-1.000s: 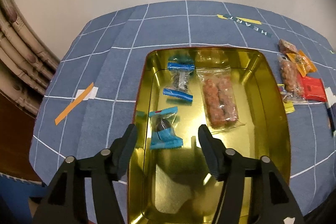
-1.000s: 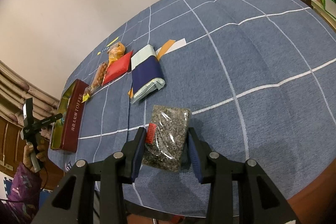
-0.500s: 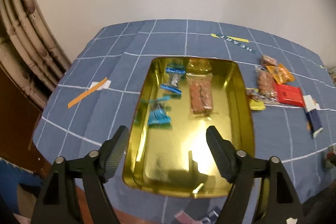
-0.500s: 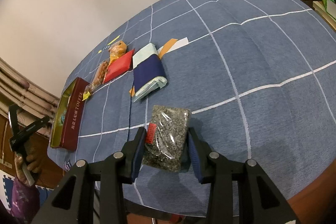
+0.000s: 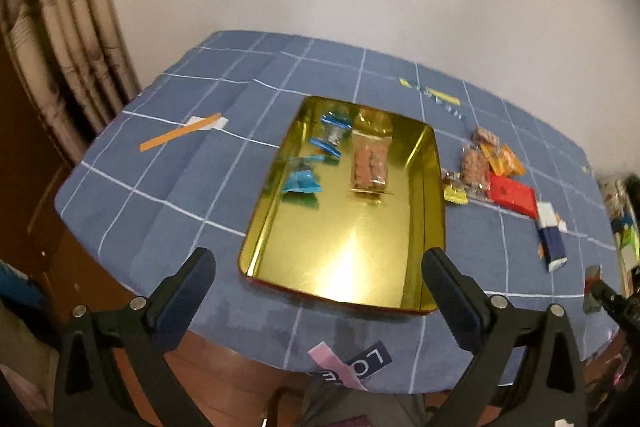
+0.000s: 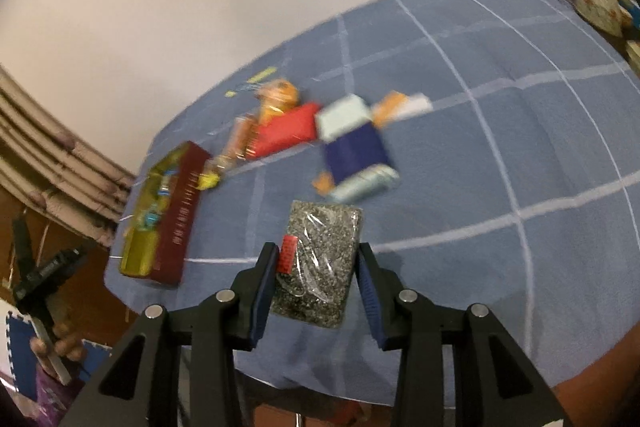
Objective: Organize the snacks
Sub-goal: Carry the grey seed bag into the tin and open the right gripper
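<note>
Gold-lined tin (image 5: 352, 251) on the blue checked bench (image 5: 168, 163), with both tongs in view.
Left tongs (image 5: 320, 275) have just been opening and now stand spread wide with nothing between them, above the tin's near rim; inside lie two blue-wrapped sweets (image 5: 301, 181) and a clear pack of brown biscuits (image 5: 371, 165). Right tongs (image 6: 317, 273) pinch a clear packet of dark seeds (image 6: 320, 259), held above the bench. Loose snacks, among them a red packet (image 6: 286, 133) and a navy box (image 6: 354, 151), lie beside the tin.
</note>
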Demonstrator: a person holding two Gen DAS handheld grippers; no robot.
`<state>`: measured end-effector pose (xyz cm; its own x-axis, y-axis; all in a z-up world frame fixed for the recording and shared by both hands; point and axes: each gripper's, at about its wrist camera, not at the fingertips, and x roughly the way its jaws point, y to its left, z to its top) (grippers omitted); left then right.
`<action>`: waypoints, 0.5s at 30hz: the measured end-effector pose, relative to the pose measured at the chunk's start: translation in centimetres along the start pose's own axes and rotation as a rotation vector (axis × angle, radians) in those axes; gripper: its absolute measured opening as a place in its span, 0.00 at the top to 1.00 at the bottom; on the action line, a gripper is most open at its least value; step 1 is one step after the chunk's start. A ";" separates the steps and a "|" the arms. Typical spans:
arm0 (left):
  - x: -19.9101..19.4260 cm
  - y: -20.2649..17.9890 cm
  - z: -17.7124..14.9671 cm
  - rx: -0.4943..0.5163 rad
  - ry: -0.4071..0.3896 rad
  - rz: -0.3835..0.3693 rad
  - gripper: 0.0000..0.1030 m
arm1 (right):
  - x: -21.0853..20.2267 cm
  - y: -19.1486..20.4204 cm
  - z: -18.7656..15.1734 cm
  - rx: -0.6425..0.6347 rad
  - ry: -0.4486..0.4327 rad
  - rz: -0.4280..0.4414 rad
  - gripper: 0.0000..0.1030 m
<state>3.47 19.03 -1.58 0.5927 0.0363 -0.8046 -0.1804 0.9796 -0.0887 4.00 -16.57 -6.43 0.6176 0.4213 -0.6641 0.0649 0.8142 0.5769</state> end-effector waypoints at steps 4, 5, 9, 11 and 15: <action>-0.8 1.3 -0.9 -0.022 -0.030 0.049 0.01 | 0.1 5.4 1.9 -0.104 -0.004 0.052 0.61; -1.0 1.6 -1.1 -0.031 -0.042 0.064 0.01 | 0.4 6.7 2.3 -0.123 -0.001 0.068 0.61; -1.3 2.5 -1.4 -0.062 -0.088 0.086 0.01 | 2.0 12.6 3.8 -0.207 0.016 0.138 0.61; -1.4 2.5 -1.3 -0.042 -0.099 0.118 0.01 | 3.7 15.8 4.3 -0.240 0.042 0.177 0.61; -1.5 2.4 -1.0 0.012 -0.122 0.229 0.01 | 7.3 21.0 4.5 -0.308 0.092 0.214 0.61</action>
<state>1.33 21.08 -1.20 0.6276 0.2803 -0.7263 -0.3121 0.9453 0.0950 13.43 1.82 3.02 0.5176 0.6177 -0.5920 -0.3053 0.7797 0.5466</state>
